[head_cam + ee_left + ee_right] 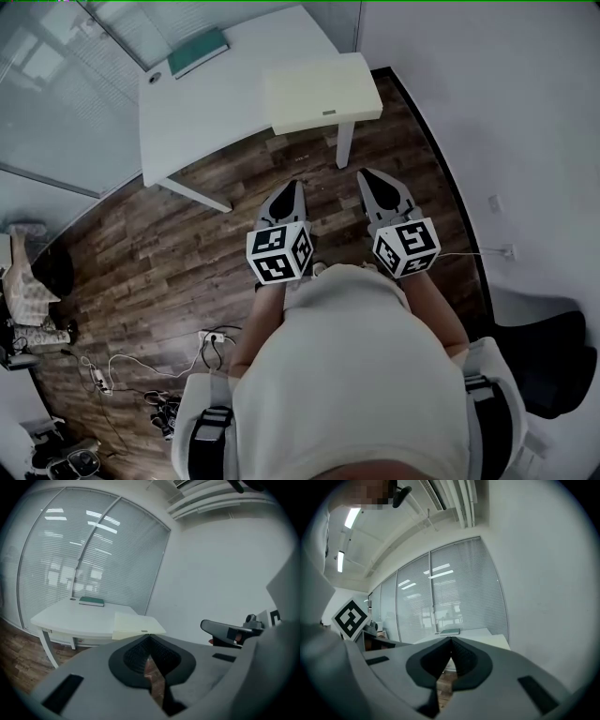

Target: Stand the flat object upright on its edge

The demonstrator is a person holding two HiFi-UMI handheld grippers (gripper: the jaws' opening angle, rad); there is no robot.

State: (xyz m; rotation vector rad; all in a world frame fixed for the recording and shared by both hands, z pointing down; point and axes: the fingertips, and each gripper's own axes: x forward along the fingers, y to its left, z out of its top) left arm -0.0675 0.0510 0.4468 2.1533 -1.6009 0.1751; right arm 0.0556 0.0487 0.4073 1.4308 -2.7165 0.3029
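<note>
A dark wood floor (pixel 187 253) runs under a white desk (pixel 234 94) that stands by a glass wall with blinds (pixel 93 550). A cream table (pixel 323 89) butts against the desk's near corner. The book (pixel 197 52), green and flat, lies on its face at the far end of the desk, well apart from both grippers; a small dark disc (pixel 155 77) sits just beside it. The person stands short of the tables, holding the left gripper (pixel 289 195) and the right gripper (pixel 373 183) side by side above the floor. Both point toward the tables. Each gripper's jaws are pressed together with nothing between them.
</note>
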